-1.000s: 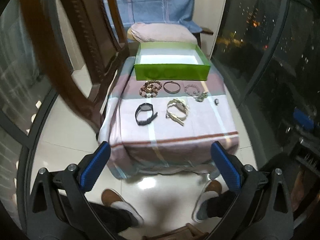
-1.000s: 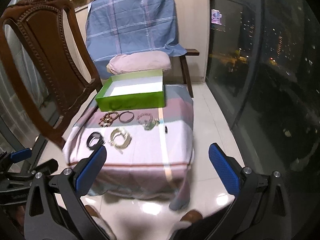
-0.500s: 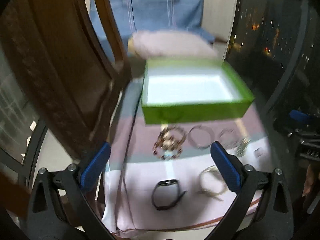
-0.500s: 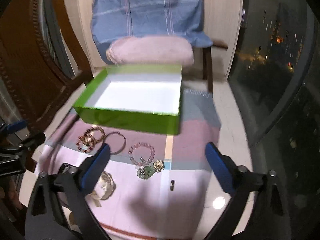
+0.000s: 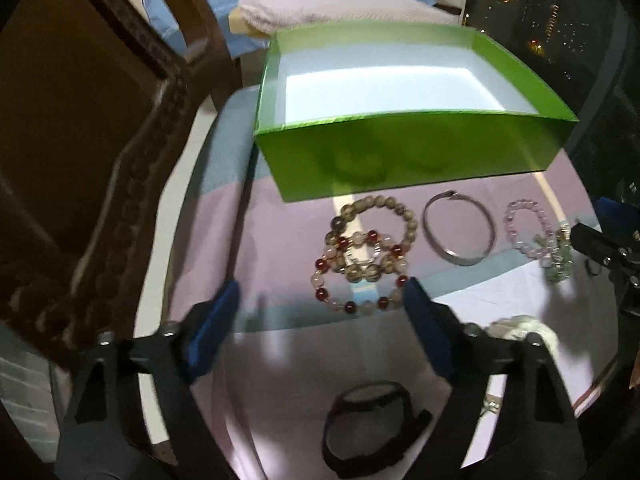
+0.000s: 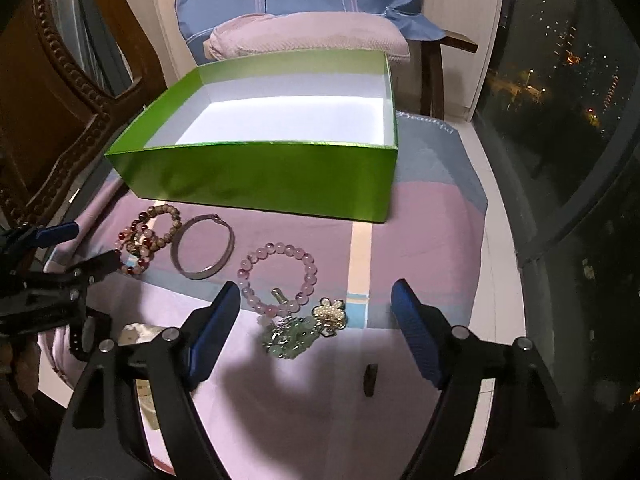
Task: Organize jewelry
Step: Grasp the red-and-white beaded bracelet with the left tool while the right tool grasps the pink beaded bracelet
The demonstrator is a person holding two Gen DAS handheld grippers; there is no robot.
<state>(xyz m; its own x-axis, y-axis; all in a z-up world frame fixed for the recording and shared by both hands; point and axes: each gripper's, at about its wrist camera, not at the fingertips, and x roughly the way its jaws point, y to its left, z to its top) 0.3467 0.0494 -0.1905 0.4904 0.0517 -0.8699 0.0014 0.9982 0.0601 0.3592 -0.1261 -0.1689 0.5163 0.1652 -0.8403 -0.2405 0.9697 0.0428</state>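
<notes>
An empty green box stands at the far side of the cloth-covered table. In front of it lie red and brown bead bracelets, a silver bangle and a pink bead bracelet with a green and pearl charm. My left gripper hovers over the bead bracelets, jaws closing, pads touching nothing. My right gripper hangs over the pink bracelet and charm, jaws closing, pads clear of them.
A black watch and a cream bracelet lie near the table's front. A small dark ring sits to the right. A carved wooden chair stands close on the left. A pillowed chair is behind the box, dark windows to the right.
Both grippers have come forward and down from above the floor to just over the jewelry. Their jaws have narrowed somewhat. The jewelry and the box have not moved.
</notes>
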